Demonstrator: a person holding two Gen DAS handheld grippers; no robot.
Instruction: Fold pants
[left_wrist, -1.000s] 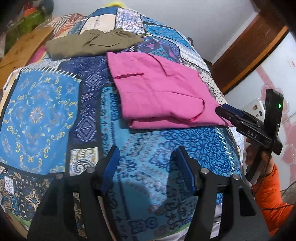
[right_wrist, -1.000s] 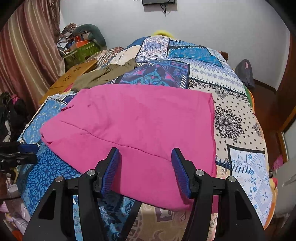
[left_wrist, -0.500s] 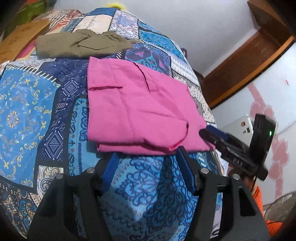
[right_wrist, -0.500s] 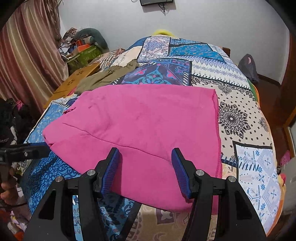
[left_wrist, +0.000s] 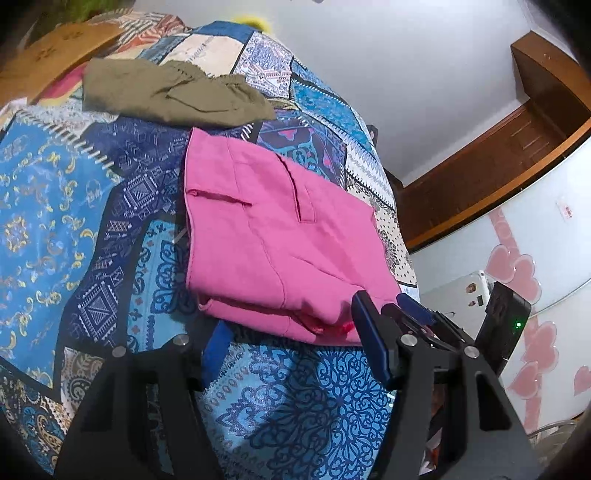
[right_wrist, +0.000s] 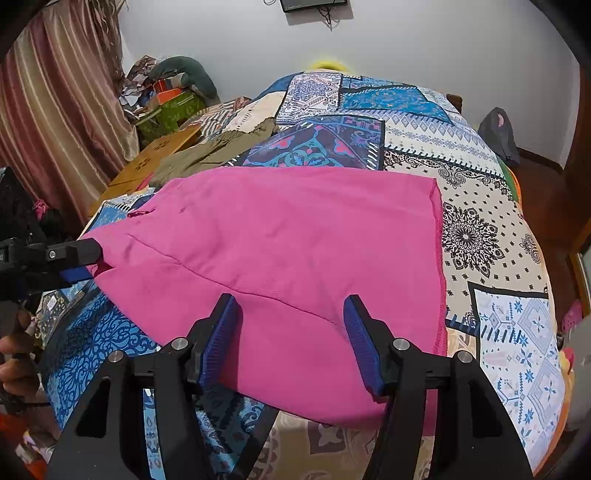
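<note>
Pink pants (left_wrist: 280, 236) lying on patchwork bedspread (left_wrist: 55, 206), already folded into layered stack, roughly rectangular. Left gripper (left_wrist: 295, 343) at near corner, jaws spread, gripping nothing. Right gripper (right_wrist: 291, 339) over near edge, jaws spread, empty. Likely one more fold left. Olive garment (left_wrist: 166, 92) beyond, already folded.

The folded pants (right_wrist: 288, 258) lie on the bed (right_wrist: 480, 229) near its front edge. A second garment (right_wrist: 218, 147) lies on the bed behind them, towards the left edge. The left hand-held gripper (right_wrist: 83, 262) is at the pants' left corner; the right hand-held gripper (right_wrist: 291, 339) is over their front edge.
</note>
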